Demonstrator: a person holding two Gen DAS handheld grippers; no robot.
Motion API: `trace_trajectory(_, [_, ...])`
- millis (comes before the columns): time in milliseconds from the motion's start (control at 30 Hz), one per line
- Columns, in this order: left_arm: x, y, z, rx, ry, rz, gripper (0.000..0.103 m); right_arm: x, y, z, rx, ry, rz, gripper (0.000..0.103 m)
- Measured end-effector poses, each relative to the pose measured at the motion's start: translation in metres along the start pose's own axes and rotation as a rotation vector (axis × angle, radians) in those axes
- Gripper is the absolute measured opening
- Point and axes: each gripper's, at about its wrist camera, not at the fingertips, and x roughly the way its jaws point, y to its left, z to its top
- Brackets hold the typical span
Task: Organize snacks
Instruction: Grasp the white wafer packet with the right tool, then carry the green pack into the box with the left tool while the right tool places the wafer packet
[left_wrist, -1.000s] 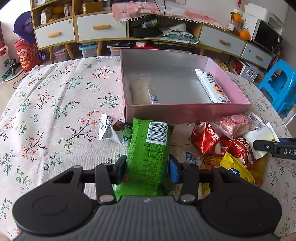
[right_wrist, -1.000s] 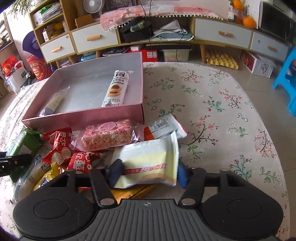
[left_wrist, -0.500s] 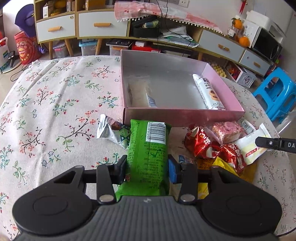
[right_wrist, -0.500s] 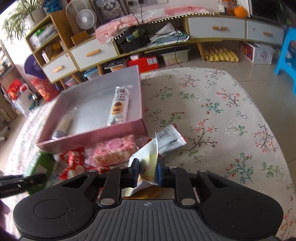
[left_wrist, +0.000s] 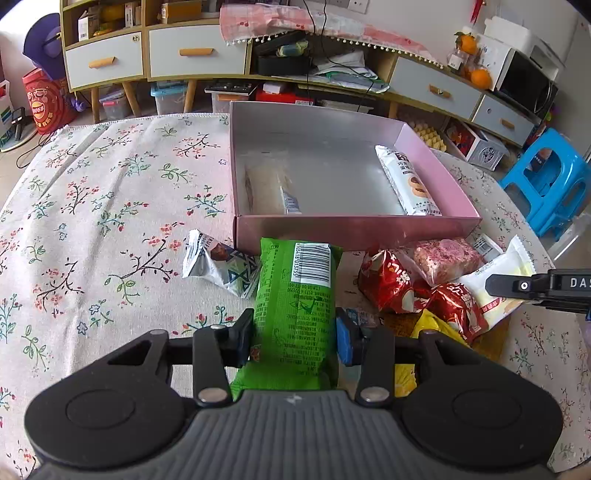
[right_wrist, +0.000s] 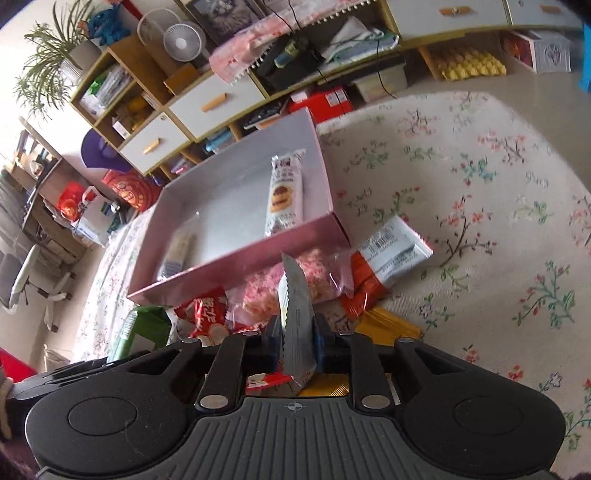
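My left gripper (left_wrist: 293, 336) is shut on a green snack pack (left_wrist: 295, 306), held just short of the pink box (left_wrist: 354, 229). My right gripper (right_wrist: 295, 338) is shut on a white-and-yellow snack pack (right_wrist: 297, 310), seen edge-on and lifted over the snack pile; the pack also shows in the left wrist view (left_wrist: 498, 273). The box (right_wrist: 236, 258) holds a biscuit pack (left_wrist: 408, 181) at its right side and a clear pack (left_wrist: 269, 188) at its left. Loose red packs (left_wrist: 388, 277) and a pink rice-cake pack (left_wrist: 443, 254) lie before the box.
A silver-blue pack (left_wrist: 218, 264) lies left of the green one. A white barcode pack (right_wrist: 391, 247) and orange and yellow packs (right_wrist: 384, 325) lie right of the box. The floral tablecloth (left_wrist: 92, 221) covers the table. Cabinets and a blue stool (left_wrist: 546, 184) stand beyond.
My right gripper closed on the white-and-yellow pack, lifted it and rolled, turning the pack on edge. My left gripper kept hold of the green pack and rose slightly.
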Motion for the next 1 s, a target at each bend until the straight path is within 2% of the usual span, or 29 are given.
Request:
trace_trajectory(233, [-0.002,-0.001,0.002,0.005,-0.006,0.004,0.040,-0.002,-0.003,-0.001,0.011,-0.015,-0.028,0.014])
trace_trajectory(700, [-0.028,-0.011,0.017,0.009,-0.088,-0.032,0.040,-0.033,0.005,0.015,0.045,-0.093,-0.027,0.014])
trace_trajectory(1000, [-0.033,-0.018,0.040,-0.017,-0.120,-0.084,0.040,-0.052,0.015,0.037,0.102,-0.156,0.037,0.014])
